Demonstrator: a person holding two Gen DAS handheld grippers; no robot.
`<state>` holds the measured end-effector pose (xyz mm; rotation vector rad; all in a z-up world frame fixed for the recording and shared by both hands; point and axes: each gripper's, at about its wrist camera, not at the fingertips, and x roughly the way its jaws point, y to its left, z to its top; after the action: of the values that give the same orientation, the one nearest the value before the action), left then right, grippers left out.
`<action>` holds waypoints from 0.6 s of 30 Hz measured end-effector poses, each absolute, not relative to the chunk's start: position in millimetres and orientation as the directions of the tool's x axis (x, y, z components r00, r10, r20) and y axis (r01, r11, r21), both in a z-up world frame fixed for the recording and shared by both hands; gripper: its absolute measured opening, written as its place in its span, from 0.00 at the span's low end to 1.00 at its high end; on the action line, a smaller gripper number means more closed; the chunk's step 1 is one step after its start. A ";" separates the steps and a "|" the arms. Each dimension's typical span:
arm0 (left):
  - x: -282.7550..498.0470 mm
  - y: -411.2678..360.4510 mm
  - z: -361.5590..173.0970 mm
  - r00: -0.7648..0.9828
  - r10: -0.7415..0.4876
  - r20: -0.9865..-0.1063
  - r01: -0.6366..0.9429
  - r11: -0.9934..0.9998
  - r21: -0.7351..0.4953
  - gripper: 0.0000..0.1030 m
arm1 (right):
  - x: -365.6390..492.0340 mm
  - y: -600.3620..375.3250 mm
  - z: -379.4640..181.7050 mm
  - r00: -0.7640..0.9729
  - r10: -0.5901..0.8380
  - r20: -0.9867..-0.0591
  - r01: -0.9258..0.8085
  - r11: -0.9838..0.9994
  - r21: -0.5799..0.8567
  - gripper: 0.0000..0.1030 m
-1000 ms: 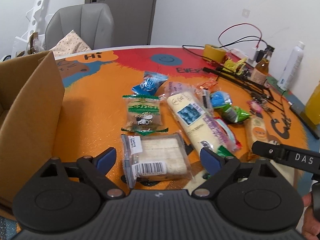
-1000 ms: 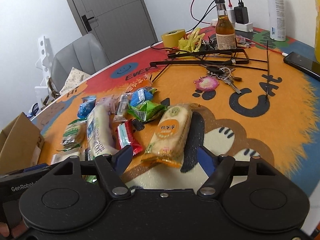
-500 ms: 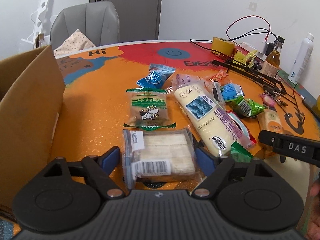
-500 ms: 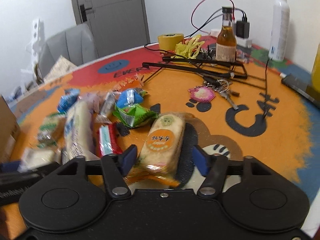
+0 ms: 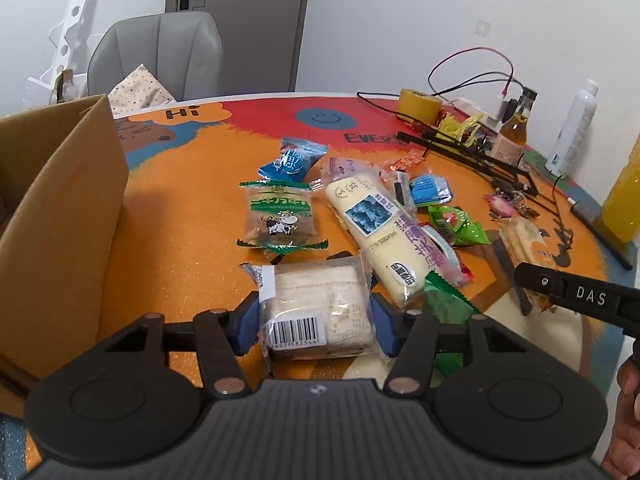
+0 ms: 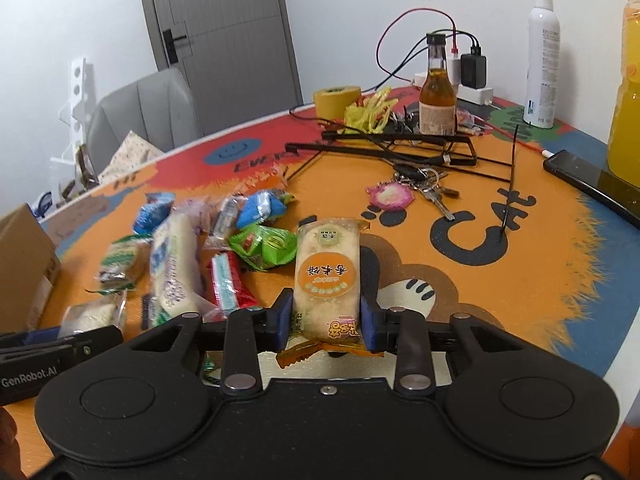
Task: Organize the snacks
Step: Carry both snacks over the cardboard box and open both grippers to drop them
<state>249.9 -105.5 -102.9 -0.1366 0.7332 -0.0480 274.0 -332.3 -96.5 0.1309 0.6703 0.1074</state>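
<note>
My left gripper (image 5: 314, 328) is low over the orange table, and its jaws are closing. Its blue pads press both sides of a clear-wrapped white cake pack (image 5: 316, 300) with a barcode. The jaws of my right gripper (image 6: 326, 322) are closing too, with the pads pressed on a rice cracker pack (image 6: 326, 268) bearing an orange label. Between the two lie a long cream bread pack (image 5: 376, 232), a green cow-printed pack (image 5: 280, 216), a blue packet (image 5: 294, 158) and a green packet (image 5: 456, 224). An open cardboard box (image 5: 60, 220) stands at the left.
At the back right are a tape roll (image 6: 336, 98), a brown bottle (image 6: 437, 92), a white spray bottle (image 6: 542, 64), keys (image 6: 424, 188), black cable ties, a phone (image 6: 588, 180) and an orange drink bottle (image 6: 628, 100). A grey chair (image 5: 160, 56) stands behind the table.
Both pairs of jaws have narrowed from wide apart until the pads meet their packs. The cracker pack now sits straight between the right pads. The left gripper has stayed in place.
</note>
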 end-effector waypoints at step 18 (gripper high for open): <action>207.2 -81.6 -36.2 0.841 -0.068 -0.537 -0.003 0.992 -0.129 0.54 | 248.2 -288.3 -48.0 0.811 0.295 -0.505 -0.214 0.953 0.213 0.31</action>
<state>207.2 -81.6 -36.2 -0.1268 0.5718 -0.0342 248.2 -288.3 -48.0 0.1484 0.5628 0.2732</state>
